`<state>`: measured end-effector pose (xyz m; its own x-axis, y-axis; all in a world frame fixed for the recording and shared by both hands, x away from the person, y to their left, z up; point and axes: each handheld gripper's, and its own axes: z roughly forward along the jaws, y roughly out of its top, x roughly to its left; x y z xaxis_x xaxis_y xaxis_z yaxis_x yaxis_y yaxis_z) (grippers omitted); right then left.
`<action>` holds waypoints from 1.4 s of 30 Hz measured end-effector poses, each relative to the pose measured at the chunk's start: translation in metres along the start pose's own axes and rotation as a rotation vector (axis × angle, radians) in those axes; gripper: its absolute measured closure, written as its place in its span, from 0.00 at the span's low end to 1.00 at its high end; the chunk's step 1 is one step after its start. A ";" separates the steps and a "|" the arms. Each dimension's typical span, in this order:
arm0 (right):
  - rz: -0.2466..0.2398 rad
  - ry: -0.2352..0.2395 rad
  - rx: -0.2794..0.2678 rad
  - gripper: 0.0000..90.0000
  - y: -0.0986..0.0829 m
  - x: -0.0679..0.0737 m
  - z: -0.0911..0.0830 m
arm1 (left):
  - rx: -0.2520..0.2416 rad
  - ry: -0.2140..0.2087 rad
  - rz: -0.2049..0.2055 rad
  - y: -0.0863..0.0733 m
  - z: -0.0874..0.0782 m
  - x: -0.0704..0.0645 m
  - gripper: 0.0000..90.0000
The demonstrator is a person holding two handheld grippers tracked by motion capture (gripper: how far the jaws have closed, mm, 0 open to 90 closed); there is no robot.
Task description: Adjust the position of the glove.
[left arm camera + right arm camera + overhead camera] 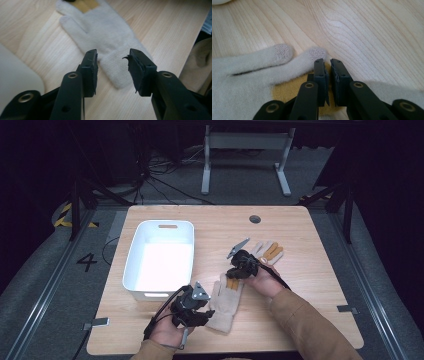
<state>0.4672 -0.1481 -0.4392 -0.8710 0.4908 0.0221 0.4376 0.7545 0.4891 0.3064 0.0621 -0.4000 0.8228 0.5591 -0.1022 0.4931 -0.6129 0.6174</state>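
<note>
Looking down: light wood table (310, 285) with a round grommet hole (255, 219) near the far edge, grey carpet around it, floor marking "4" (87, 262) at left, black-yellow hazard tape (65, 217) beyond it, cables (150, 175) and a white desk frame (245, 150) behind. White bin (159, 258) sits left of centre. Near glove (225, 304) lies flat just right of the bin; second glove (267, 251) farther back right. Left gripper (113, 65): jaws spread, straddling near glove's cuff, gripping nothing. Right gripper (328, 72): jaws nearly closed at near glove's fingertips, tan patch beneath; can't tell if fabric is pinched.
</note>
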 end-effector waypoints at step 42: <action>0.001 -0.042 -0.125 0.94 -0.004 0.007 -0.046 | 0.102 0.040 0.071 0.013 0.036 -0.014 0.91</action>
<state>0.4488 -0.1676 -0.4009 -0.8592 0.5115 -0.0129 0.4049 0.6951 0.5940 0.3111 0.0259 -0.4182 0.8455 0.5333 -0.0285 0.4622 -0.7039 0.5393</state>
